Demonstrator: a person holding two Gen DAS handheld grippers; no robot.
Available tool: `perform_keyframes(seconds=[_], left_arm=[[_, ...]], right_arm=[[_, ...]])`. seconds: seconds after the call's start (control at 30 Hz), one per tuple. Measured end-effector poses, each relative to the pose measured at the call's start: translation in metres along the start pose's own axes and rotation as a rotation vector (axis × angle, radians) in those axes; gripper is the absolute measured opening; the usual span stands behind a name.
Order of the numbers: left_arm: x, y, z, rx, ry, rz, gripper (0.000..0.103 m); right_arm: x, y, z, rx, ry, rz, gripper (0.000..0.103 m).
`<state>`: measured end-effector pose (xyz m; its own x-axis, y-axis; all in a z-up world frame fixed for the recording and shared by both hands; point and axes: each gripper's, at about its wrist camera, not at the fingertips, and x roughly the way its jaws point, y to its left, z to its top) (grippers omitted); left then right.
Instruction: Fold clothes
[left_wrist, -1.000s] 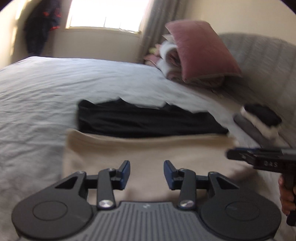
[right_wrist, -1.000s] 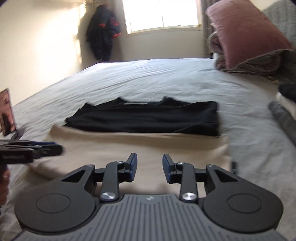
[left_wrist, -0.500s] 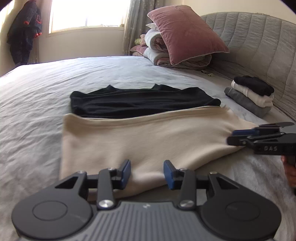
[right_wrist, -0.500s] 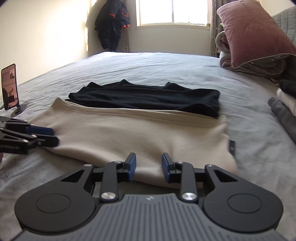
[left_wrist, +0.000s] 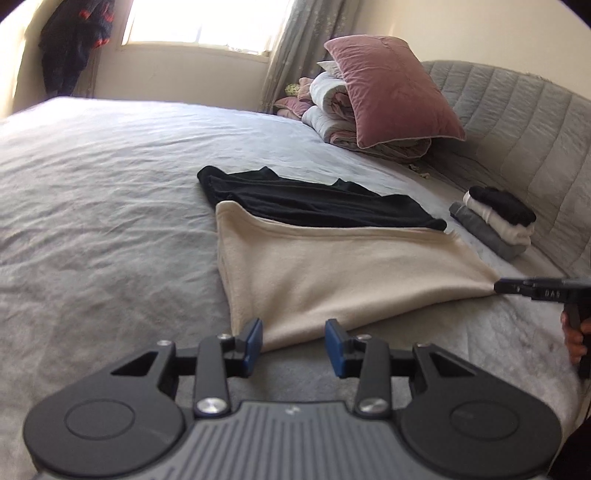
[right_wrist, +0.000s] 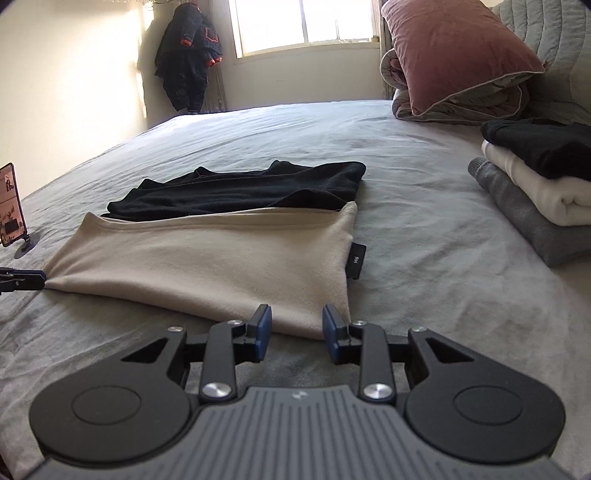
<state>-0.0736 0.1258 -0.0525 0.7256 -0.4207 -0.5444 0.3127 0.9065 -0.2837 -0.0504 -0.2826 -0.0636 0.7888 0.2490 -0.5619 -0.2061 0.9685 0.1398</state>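
A beige garment (left_wrist: 332, 269) lies flat on the bed, folded into a wide band. Behind it a black garment (left_wrist: 306, 201) lies flat, with its near edge under the beige one. My left gripper (left_wrist: 293, 341) is open, and the beige garment's near left corner reaches between its fingers. My right gripper (right_wrist: 297, 328) is open too, with the near right corner of the beige garment (right_wrist: 207, 262) between its fingers. Each gripper shows side-on in the other's view, the right gripper (left_wrist: 517, 286) and the left gripper (right_wrist: 22, 279), tips at the cloth's corners.
A stack of folded clothes (right_wrist: 539, 184) sits on the right near the padded headboard (left_wrist: 517, 129). A pink pillow (left_wrist: 388, 85) rests on rolled bedding beyond it. A phone on a stand (right_wrist: 13, 206) stands at the bed's left edge. Grey sheet (left_wrist: 92, 221) spreads to the left.
Both grippers have drawn back from over the beige garment and spread apart to its two near corners. They are lower, close to the sheet, and still open.
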Motion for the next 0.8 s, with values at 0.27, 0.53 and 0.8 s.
perform_keyframes(seconds=[0.27,0.53,0.8], left_arm=[[-0.014,0.032,0.008,-0.277,0.104,-0.049,0.043],[0.011,0.053,-0.013,-0.627,0.141,-0.182,0.040],[0.031,0.046,-0.025,-0.754,0.021,-0.129,0.021]], right_arm=[[-0.014,-0.026,0.005,0.225,0.075,0.047,0.043],[0.005,-0.045,-0.003,0.491,0.116,0.169,0.044],[0.020,-0.058,-0.004,0.686,0.058,0.238,0.032]])
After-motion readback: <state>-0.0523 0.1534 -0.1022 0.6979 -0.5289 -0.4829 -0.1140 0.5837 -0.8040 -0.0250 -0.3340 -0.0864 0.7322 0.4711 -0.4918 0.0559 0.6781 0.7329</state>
